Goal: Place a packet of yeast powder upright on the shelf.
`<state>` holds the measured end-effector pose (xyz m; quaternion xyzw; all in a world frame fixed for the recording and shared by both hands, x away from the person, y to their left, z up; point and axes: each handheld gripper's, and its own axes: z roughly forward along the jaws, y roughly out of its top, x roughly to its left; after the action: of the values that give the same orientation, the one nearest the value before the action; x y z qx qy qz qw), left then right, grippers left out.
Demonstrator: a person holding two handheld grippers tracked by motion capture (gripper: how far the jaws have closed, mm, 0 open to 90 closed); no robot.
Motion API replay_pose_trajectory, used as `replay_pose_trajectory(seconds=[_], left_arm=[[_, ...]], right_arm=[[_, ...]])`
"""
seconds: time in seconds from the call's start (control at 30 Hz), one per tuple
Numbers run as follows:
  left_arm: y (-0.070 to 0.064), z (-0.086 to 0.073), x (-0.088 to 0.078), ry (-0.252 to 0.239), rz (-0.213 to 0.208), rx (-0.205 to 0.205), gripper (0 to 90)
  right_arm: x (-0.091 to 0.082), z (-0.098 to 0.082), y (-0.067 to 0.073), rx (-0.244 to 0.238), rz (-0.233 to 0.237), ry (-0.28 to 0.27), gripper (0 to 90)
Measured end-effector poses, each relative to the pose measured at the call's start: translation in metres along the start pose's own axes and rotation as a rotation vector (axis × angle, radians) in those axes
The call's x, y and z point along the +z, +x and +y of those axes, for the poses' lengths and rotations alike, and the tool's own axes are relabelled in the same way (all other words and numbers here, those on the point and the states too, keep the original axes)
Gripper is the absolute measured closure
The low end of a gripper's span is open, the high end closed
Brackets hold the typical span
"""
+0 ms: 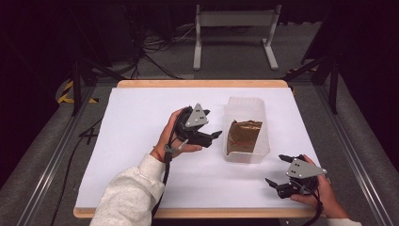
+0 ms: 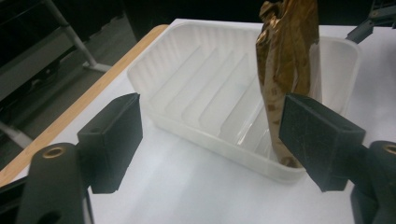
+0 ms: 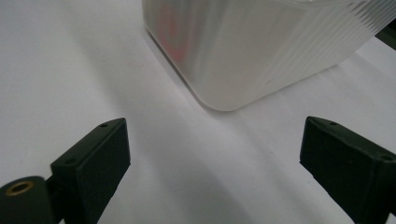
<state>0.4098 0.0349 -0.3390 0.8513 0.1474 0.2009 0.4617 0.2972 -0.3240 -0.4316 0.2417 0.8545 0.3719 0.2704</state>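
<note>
Container [image 2: 196, 88]: translucent white plastic, ribbed, faintly glossy. Wrapper [image 2: 285, 60] at frame right: crinkled brown-gold foil, shiny. Table cover [image 1: 141, 127]: matt white, smooth, paper-like. Table edge [image 1: 202, 83]: pale wood. Gripper pads [image 3: 95, 151]: matt black, finely textured. Sleeve [image 1: 129, 195], lower left: off-white fleecy cloth.

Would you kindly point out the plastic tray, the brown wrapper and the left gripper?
plastic tray [image 1: 247, 104]: high view, far rim.
brown wrapper [image 1: 243, 136]: high view, middle of its crumpled face.
left gripper [image 1: 215, 134]: high view, between its fingertips.

Each black two-jaw gripper, left gripper [image 1: 212, 135] and right gripper [image 1: 278, 170], carries a grey three-cornered plate, brass-coloured pivot fittings and a trailing black cable; the left sleeve [image 1: 129, 195] is off-white.
</note>
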Motion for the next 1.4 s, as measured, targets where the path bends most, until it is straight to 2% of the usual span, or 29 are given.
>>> replay_pose_trajectory(seconds=[0.17,0.37,0.6,0.77,0.97,1.13,1.4], left_arm=[[0.0,-0.007,-0.004,0.034,0.032,0.003,17.4],[0.0,-0.013,-0.009,0.065,0.051,0.023,13.0],[-0.001,-0.022,-0.018,0.102,0.081,0.041,11.2],[0.0,-0.031,-0.027,0.13,0.11,0.043,10.5],[0.0,-0.045,-0.036,0.161,0.125,0.046,10.2],[0.002,-0.06,-0.045,0.181,0.16,0.018,9.3],[0.007,-0.082,-0.059,0.195,0.183,-0.028,7.6]], right_arm=[[0.001,0.0,0.0,-0.002,0.003,0.001,8.9],[0.0,0.0,0.0,0.002,-0.004,-0.001,8.9],[0.001,0.0,0.0,0.002,-0.004,0.002,8.9],[0.001,0.0,0.0,0.003,0.001,0.004,8.9],[0.001,0.001,0.001,0.003,0.0,0.004,8.9],[0.002,0.001,0.001,0.004,0.0,0.005,8.9],[0.002,0.001,0.001,0.002,-0.002,0.006,8.5]])
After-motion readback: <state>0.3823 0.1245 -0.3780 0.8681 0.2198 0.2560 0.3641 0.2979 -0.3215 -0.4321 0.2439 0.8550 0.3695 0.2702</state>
